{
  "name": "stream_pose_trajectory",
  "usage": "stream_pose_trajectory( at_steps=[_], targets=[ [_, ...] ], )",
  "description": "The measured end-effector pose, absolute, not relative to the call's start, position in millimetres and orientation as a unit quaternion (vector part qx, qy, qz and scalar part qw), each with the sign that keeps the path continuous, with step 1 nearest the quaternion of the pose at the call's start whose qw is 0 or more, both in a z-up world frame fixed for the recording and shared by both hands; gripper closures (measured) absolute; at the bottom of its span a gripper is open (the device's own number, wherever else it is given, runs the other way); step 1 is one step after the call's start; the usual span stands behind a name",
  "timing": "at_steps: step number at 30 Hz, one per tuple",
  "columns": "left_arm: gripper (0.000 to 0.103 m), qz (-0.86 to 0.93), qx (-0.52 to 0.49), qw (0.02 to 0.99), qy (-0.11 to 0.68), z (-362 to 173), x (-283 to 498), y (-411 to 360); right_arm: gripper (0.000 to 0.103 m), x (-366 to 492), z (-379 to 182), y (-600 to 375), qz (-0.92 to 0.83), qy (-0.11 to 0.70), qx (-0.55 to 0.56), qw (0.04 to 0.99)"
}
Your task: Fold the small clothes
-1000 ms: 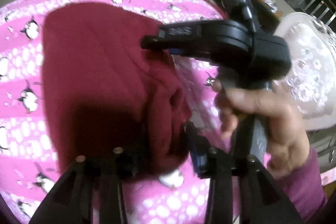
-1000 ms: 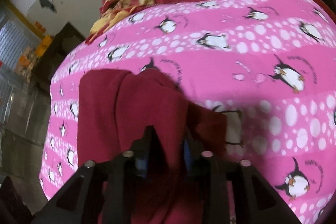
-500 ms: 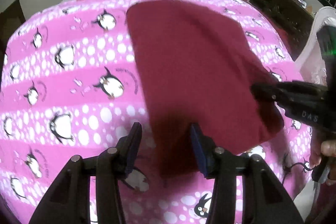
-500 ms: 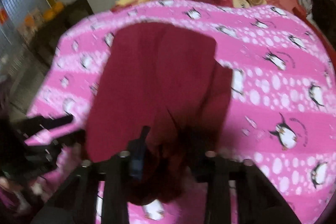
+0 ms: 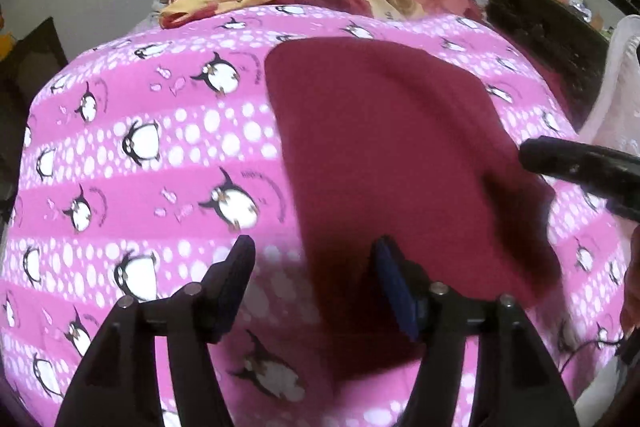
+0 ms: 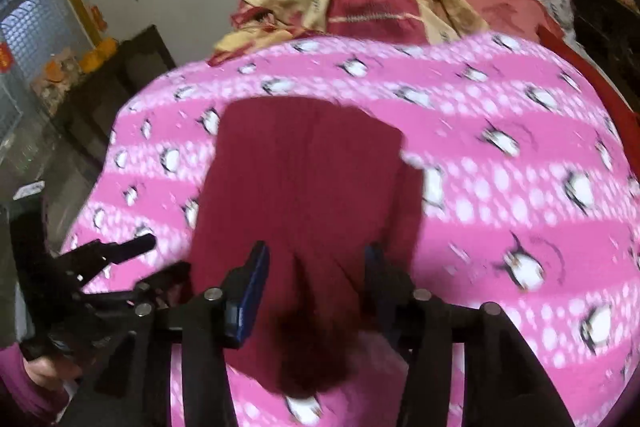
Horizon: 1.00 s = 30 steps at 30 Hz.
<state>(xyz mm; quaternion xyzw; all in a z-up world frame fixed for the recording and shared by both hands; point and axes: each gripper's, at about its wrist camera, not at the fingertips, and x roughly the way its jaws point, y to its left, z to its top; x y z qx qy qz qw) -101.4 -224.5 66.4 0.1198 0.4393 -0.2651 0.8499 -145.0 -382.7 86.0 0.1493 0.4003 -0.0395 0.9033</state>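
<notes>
Left wrist: both grippers (image 5: 314, 277) (image 6: 316, 281) spread above maroon cloth (image 5: 400, 163)

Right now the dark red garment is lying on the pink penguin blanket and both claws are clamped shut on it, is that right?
Not quite. The dark red garment does lie on the pink penguin blanket, but both claws are open. The left wrist view shows the left claw spread wide, and the right wrist view shows the right claw open over the cloth.
</notes>
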Motion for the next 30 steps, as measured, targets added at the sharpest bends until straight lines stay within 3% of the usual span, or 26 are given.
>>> stream_pose_trajectory(
  at_steps=[13, 30],
  targets=[
    [0.031, -0.258, 0.128, 0.851, 0.439, 55.1, -77.6, -254.3, 0.049, -80.3, 33.0, -425.8, -0.090, 0.399, 0.178, 0.895],
    [0.031, -0.244, 0.134, 0.856, 0.437, 56.5, -88.1, -255.6, 0.050, -160.8, 57.4, -387.7, -0.081, 0.420, 0.139, 0.893]
  ],
)
